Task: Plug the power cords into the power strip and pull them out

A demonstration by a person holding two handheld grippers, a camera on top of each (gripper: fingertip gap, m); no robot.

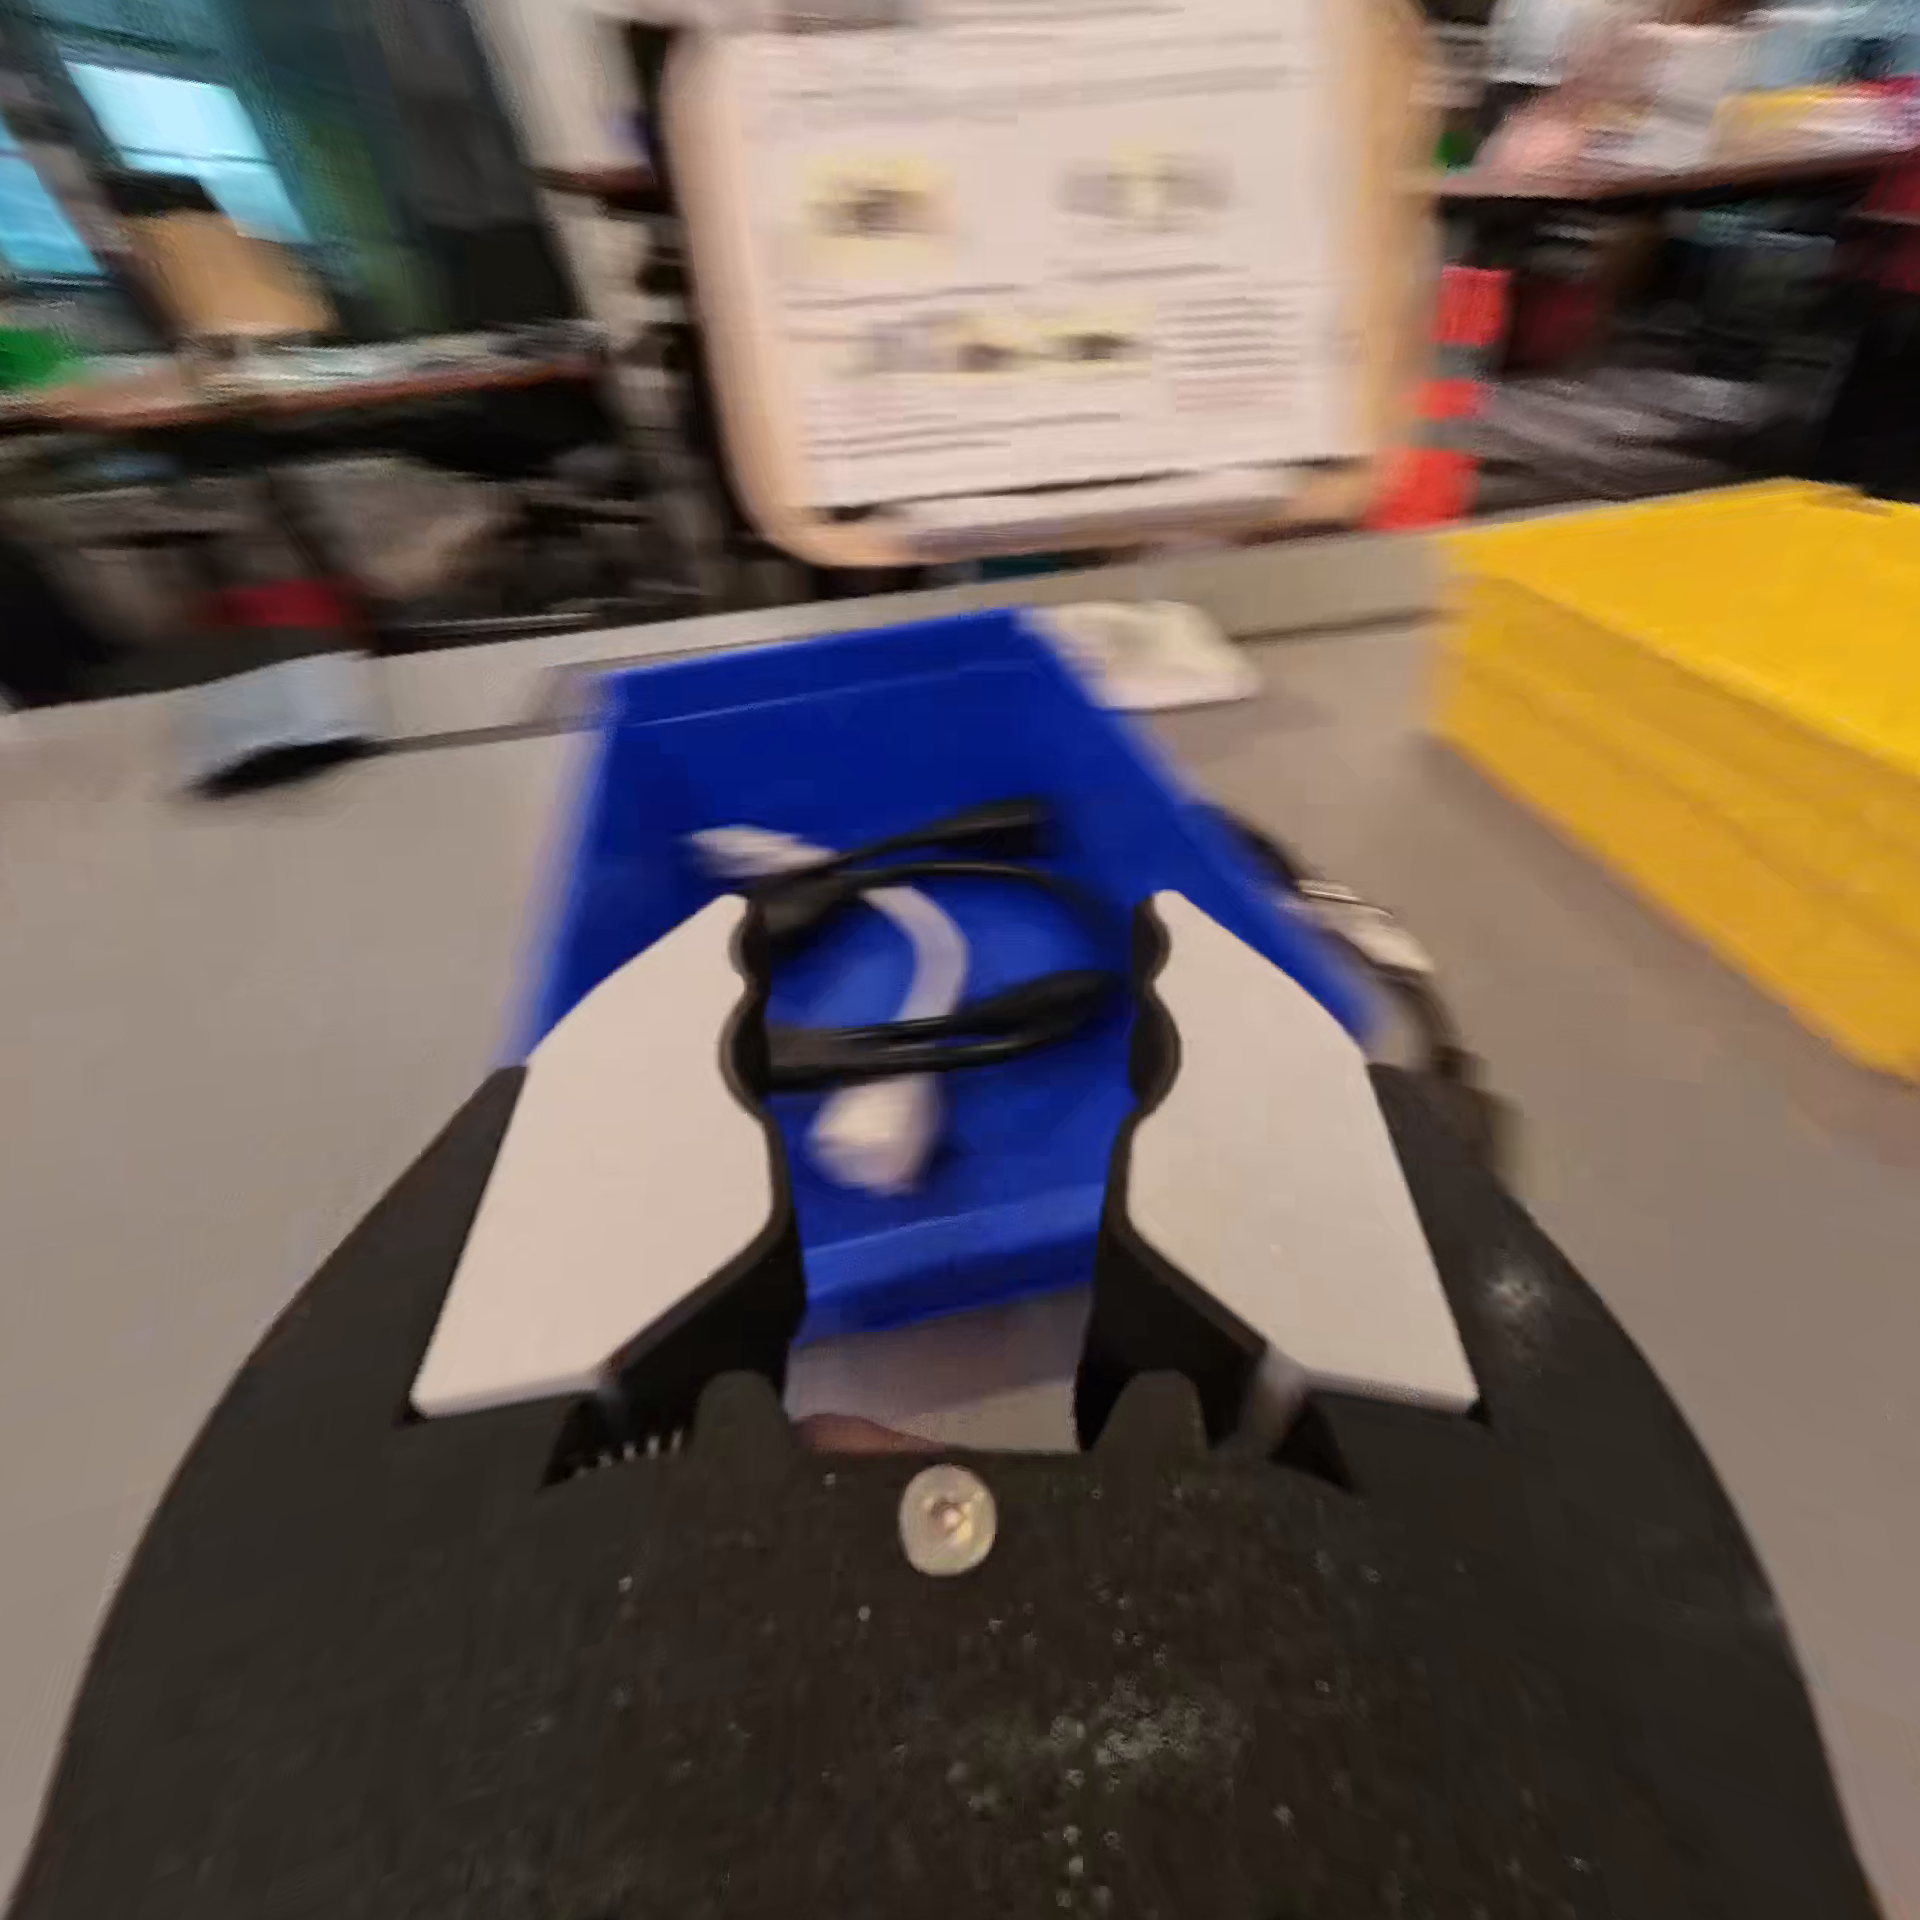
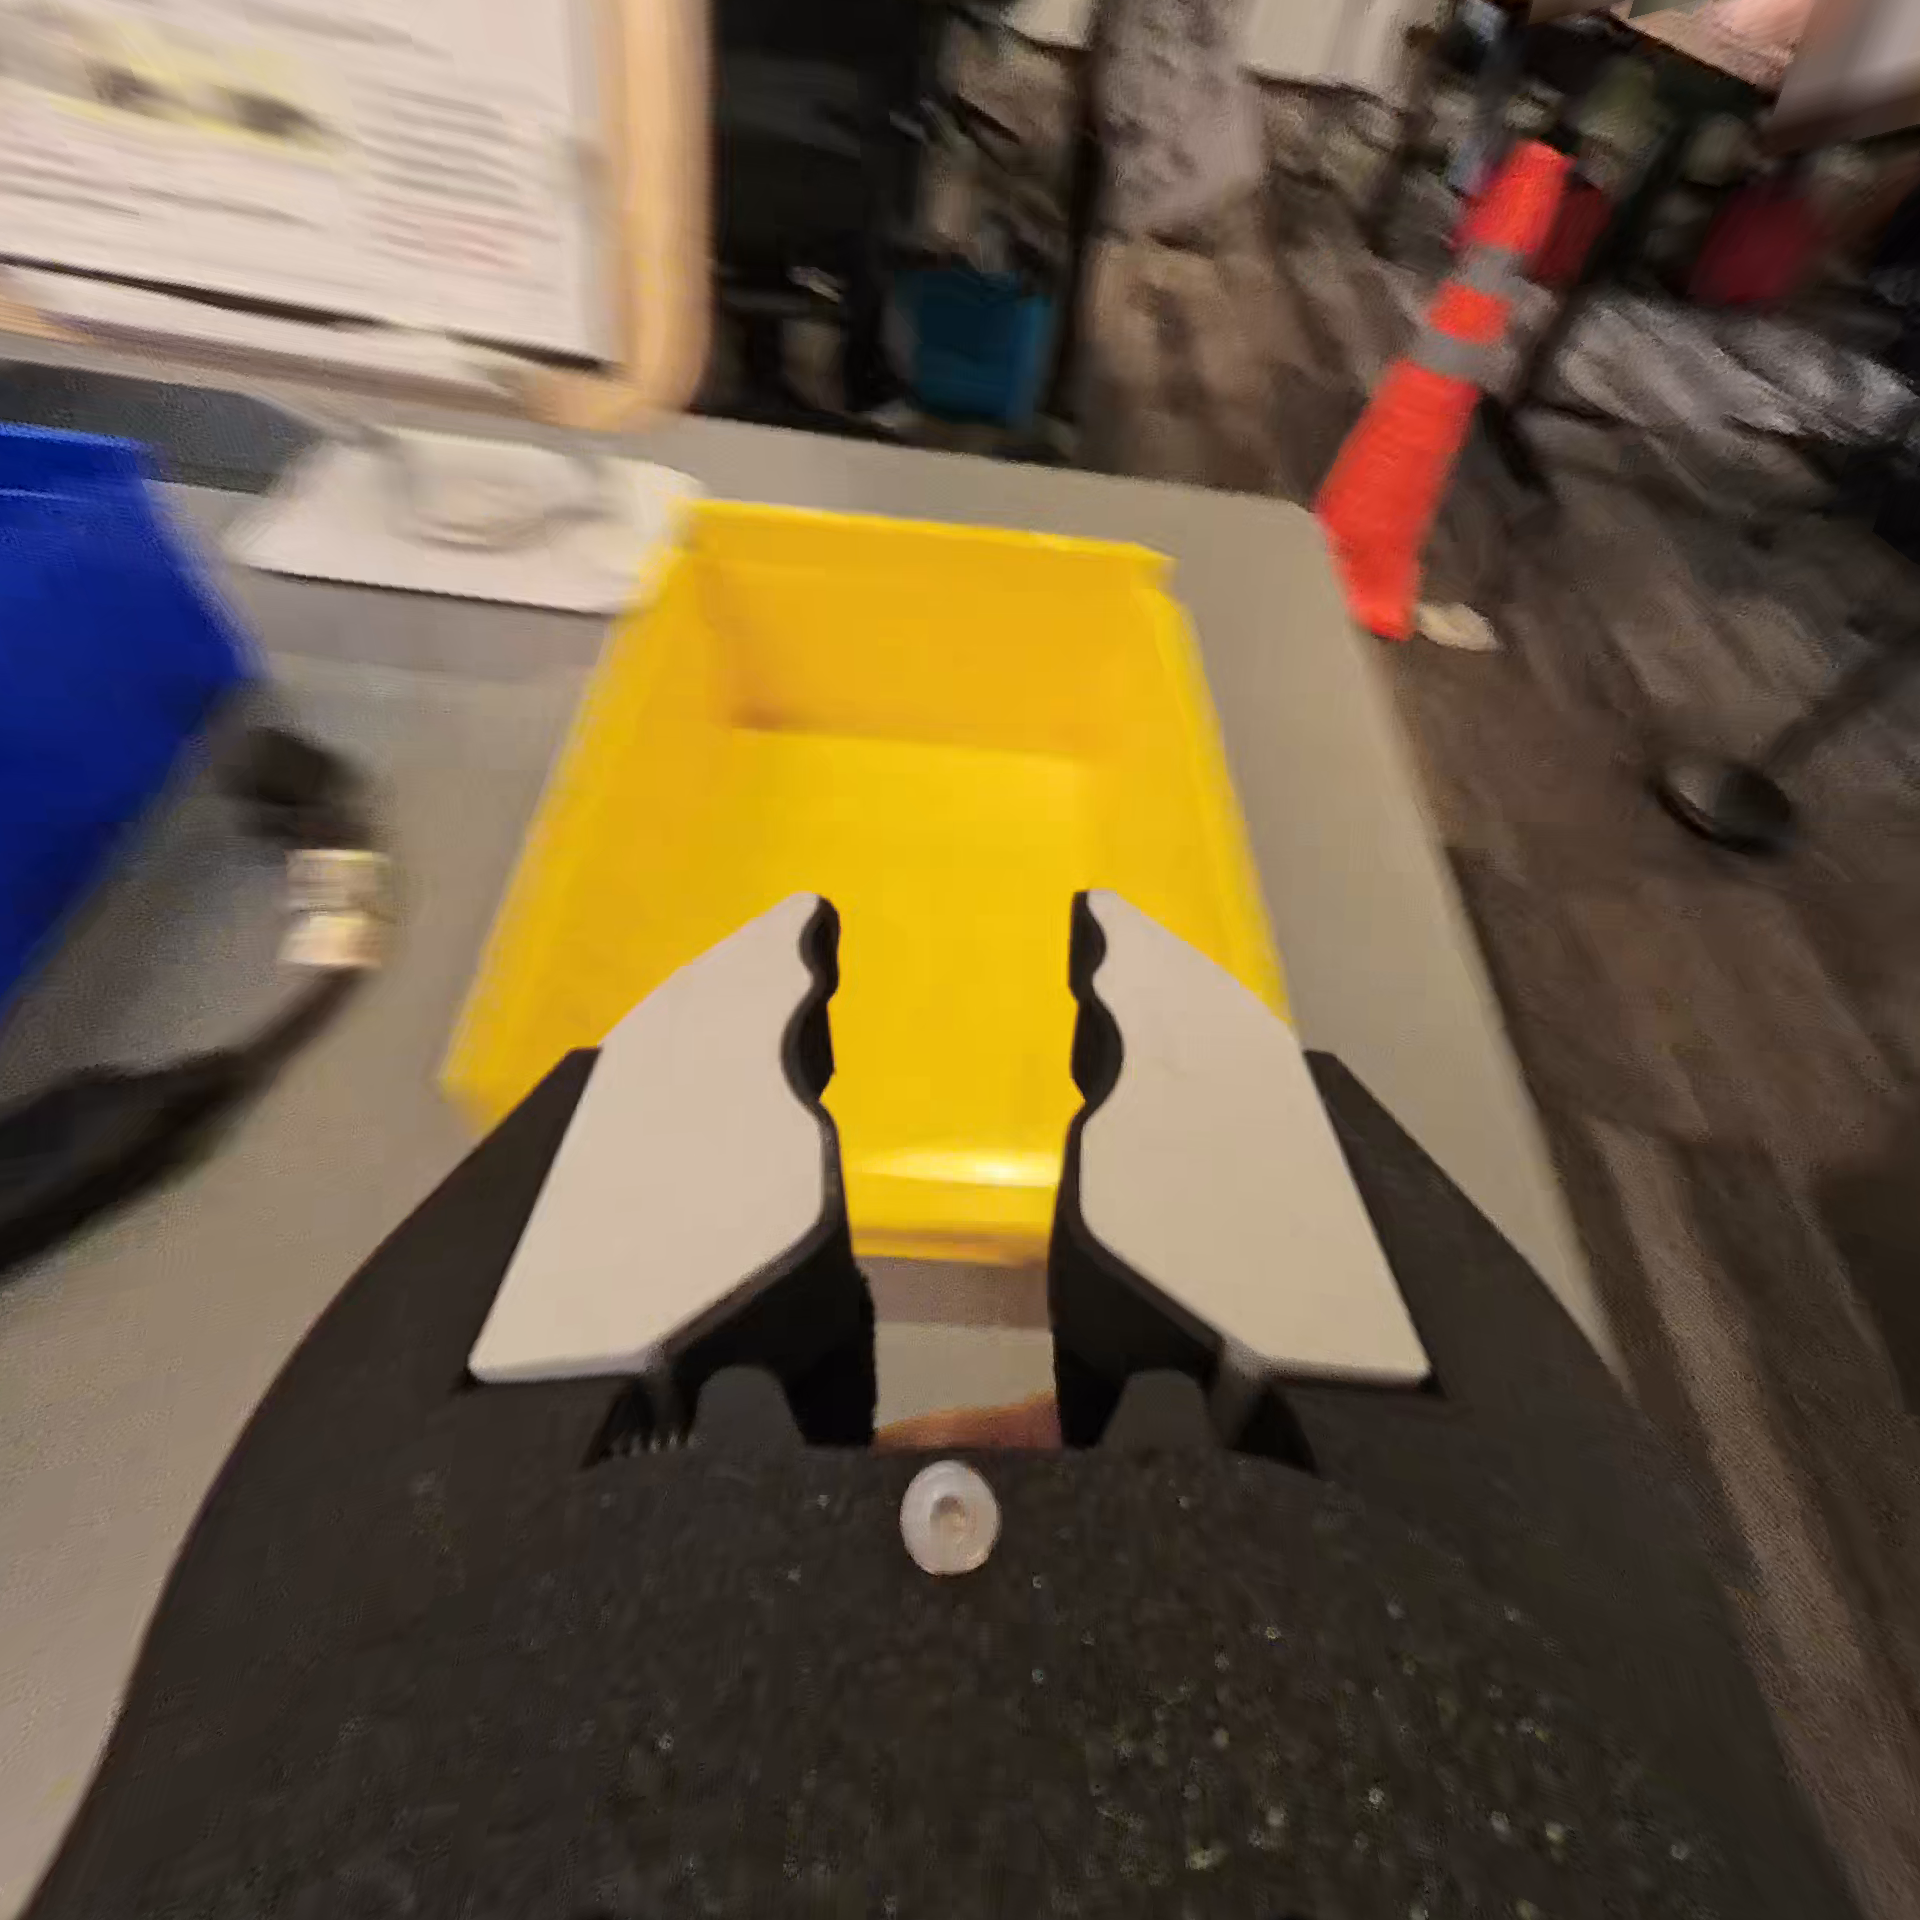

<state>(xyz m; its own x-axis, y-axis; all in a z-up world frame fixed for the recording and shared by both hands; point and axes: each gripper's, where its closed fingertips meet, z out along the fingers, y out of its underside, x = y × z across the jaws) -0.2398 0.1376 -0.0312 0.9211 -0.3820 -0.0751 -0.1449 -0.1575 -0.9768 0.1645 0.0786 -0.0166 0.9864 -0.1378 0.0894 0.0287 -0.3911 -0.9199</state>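
A blue bin [image 1: 883, 727] stands on the grey table in the left wrist view. Inside it lie black cords [image 1: 935, 1029] and a white cord [image 1: 925, 966]. My left gripper [image 1: 948, 914] is open and empty, held above the bin's near side. In the right wrist view my right gripper [image 2: 951, 914] is open and empty, held above a yellow bin [image 2: 935, 644] with nothing visible inside. The blue bin's edge [image 2: 94, 644] shows at the left there. I see no power strip clearly. Both views are blurred by motion.
The yellow bin [image 1: 1683, 748] is to the right of the blue one. A dark blurred object with a metal part [image 2: 332, 914] lies between the bins. A white sheet [image 2: 468, 520] lies behind. An orange cone [image 2: 1444, 416] stands on the floor past the table's right edge.
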